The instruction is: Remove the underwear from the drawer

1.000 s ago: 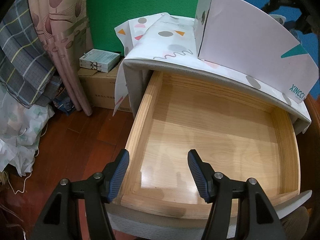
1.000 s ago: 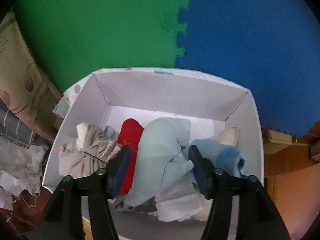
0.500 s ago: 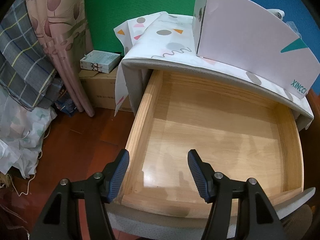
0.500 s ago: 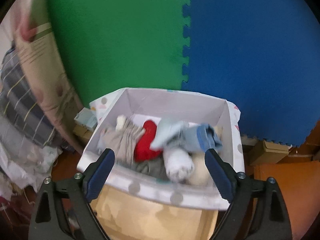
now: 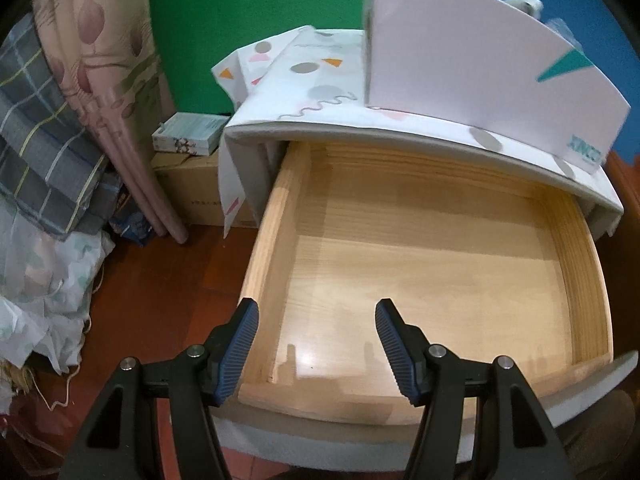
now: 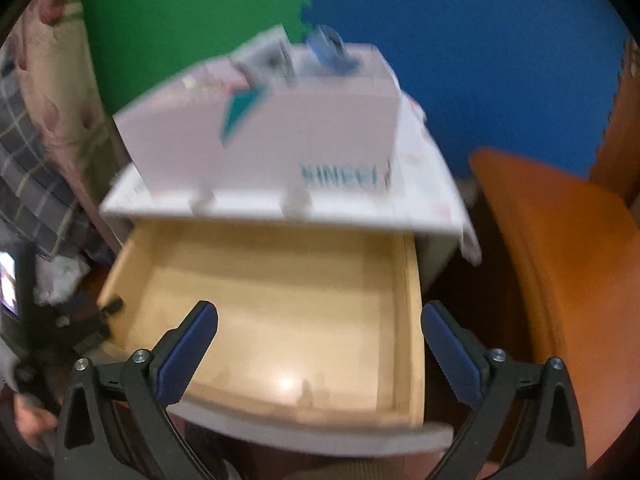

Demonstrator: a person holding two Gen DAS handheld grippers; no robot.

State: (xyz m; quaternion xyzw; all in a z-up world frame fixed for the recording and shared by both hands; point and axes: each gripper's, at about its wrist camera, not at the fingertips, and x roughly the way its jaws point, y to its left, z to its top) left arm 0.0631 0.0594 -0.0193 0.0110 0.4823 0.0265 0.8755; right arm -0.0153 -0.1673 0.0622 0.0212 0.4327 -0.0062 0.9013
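The wooden drawer (image 5: 440, 264) stands pulled out of the white cabinet, and I see nothing lying in it; it also shows in the blurred right wrist view (image 6: 280, 304). A white box (image 5: 480, 80) stands on the cabinet top, and clothes peek over its rim (image 6: 328, 50). My left gripper (image 5: 314, 344) is open and empty over the drawer's front left corner. My right gripper (image 6: 320, 344) is wide open and empty over the drawer's front right part.
Curtains and plaid fabric (image 5: 52, 120) hang at the left, above a cardboard box (image 5: 196, 196) with a small box on it. An orange chair (image 6: 560, 272) stands right of the cabinet. The other gripper's black arm (image 6: 60, 332) shows at the left.
My right gripper has pulled back and down from the white box of clothes to the drawer's front and opened wider. My left gripper has hardly moved.
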